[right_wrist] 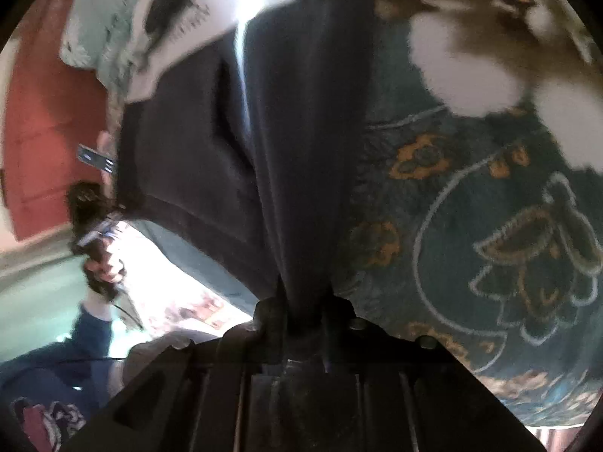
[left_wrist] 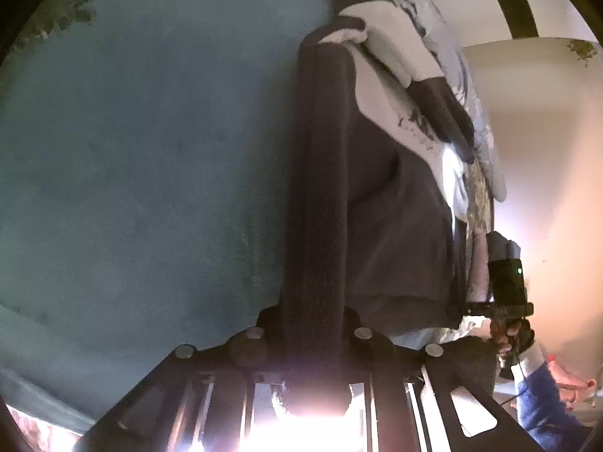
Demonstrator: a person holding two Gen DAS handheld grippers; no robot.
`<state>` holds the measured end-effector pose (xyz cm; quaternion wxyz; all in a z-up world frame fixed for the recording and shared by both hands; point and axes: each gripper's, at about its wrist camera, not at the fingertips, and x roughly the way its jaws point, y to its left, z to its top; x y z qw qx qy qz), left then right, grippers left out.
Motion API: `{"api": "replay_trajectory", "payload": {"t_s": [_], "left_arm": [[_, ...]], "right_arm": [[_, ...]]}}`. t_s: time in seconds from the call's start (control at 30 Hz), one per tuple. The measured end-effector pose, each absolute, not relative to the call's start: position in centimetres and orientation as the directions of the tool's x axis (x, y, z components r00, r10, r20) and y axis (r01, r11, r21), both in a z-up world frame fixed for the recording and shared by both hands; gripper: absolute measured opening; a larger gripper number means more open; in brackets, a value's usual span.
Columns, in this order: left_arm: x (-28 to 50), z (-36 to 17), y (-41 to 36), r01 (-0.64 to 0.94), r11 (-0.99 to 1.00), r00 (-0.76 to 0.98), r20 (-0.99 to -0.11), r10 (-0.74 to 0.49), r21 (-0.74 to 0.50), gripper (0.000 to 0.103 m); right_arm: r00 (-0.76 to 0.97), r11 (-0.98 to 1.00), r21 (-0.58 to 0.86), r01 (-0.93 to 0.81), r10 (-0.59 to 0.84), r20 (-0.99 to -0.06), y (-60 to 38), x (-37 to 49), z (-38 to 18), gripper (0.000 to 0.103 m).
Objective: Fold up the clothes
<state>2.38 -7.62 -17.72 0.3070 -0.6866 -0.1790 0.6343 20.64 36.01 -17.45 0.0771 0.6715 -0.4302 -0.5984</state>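
Left wrist view: one dark garment point(left_wrist: 377, 207), held twice.
My left gripper point(left_wrist: 312, 324) and right gripper point(right_wrist: 305, 301) each pinched its edge.

Dark garment point(left_wrist: 377, 207): matt soft knit cloth; teal bedspread point(left_wrist: 150, 150): matt, rough-ish woven.

Bare blue surface point(left_wrist: 150, 150) beside dark garment point(left_wrist: 377, 207).

Right gripper point(right_wrist: 305, 301) clamped on a bunched dark garment point(right_wrist: 264, 150), floral teal blanket point(right_wrist: 471, 226) at right; hand point(right_wrist: 103, 263) with the other gripper point(right_wrist: 90, 203) at left, red wall point(right_wrist: 49, 132) behind
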Motion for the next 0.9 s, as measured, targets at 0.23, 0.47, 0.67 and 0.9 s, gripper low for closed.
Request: {"api": "replay_trajectory", "payload": {"t_s": [0.23, 0.47, 0.67, 0.9], "left_arm": [[2.8, -17.0, -8.1, -0.149, -0.735, 0.11, -0.75, 0.652, -0.661, 0.013], [-0.9, -13.5, -6.9, -0.111, -0.631, 0.069, -0.639, 0.766, -0.768, 0.013], [-9.3, -9.2, -5.3, -0.04, -0.485, -0.014, -0.485, 0.875, -0.874, 0.013], [-18.9, -10.4, -1.7, 0.143, -0.418, -0.069, -0.431, 0.9, -0.897, 0.014]], "right_arm": [[-0.073, -0.625, 0.613, -0.484, -0.669, -0.74, 35.2, 20.9, -17.5, 0.012], [-0.31, -0.505, 0.74, -0.445, -0.689, -0.656, 37.6, 20.6, -13.9, 0.009], [-0.683, -0.317, 0.906, -0.28, -0.598, -0.42, 43.4, 19.4, -8.3, 0.009], [-0.822, -0.193, 0.937, -0.292, -0.45, -0.349, 50.2, 14.4, -8.0, 0.009]]}}
